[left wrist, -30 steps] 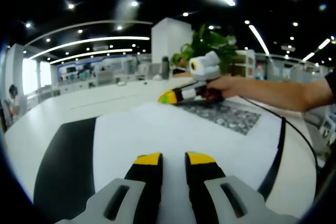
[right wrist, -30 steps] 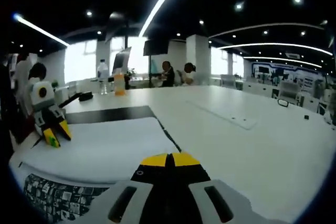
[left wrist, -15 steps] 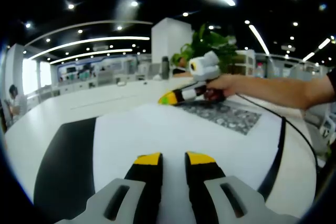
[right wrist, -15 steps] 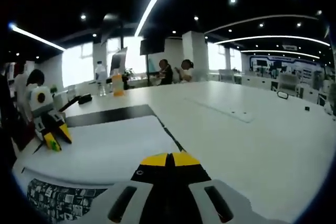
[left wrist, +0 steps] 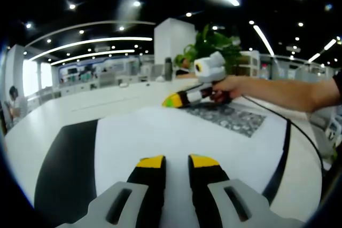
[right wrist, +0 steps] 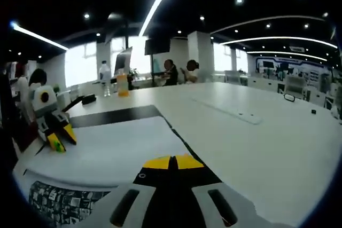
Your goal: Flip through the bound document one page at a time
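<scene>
Resting low over the open bound document point(left wrist: 176, 137), the left gripper point(left wrist: 177, 159) shows its yellow-tipped jaws a narrow gap apart, nothing between them, a blank white page directly beneath and ahead. In the right gripper view, the right gripper point(right wrist: 171, 162) has its jaws closed tip to tip; whether a page edge is pinched between them cannot be told. It sits at the document's near corner, with the black cover edge point(right wrist: 184, 141) running away just beside it. Judged from this, the document lies open with a blank sheet uppermost and a printed patterned page point(left wrist: 230, 118) exposed beyond the left gripper, so flipping appears under way and a turn not completed. Further out, the white table point(right wrist: 256, 137) offers wide bare room to the right gripper's right; a bottle point(right wrist: 123, 85) stands well apart at the far edge.
</scene>
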